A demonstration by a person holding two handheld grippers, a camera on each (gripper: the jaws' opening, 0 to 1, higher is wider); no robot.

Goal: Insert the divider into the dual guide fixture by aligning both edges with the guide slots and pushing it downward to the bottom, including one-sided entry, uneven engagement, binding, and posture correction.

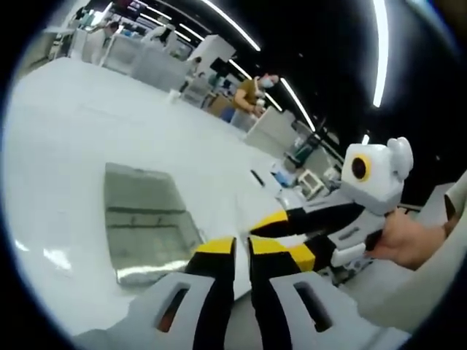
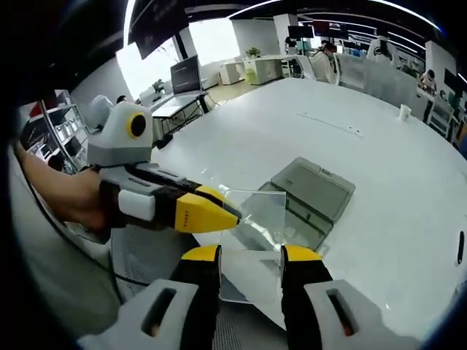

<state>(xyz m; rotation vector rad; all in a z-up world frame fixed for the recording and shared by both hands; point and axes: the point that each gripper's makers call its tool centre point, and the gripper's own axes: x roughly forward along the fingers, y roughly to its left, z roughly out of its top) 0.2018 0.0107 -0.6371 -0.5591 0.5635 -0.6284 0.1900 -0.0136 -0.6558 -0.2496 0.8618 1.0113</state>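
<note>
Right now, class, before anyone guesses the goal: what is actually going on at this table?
A person holds a gripper in each hand over a white table. The left gripper pinches the edge of a clear divider, which hangs in the air above the table. The right gripper is open, its fingers on either side of the sheet's lower part. The grey fixture lies on the table beyond, and the divider is not yet in its slots.
</note>
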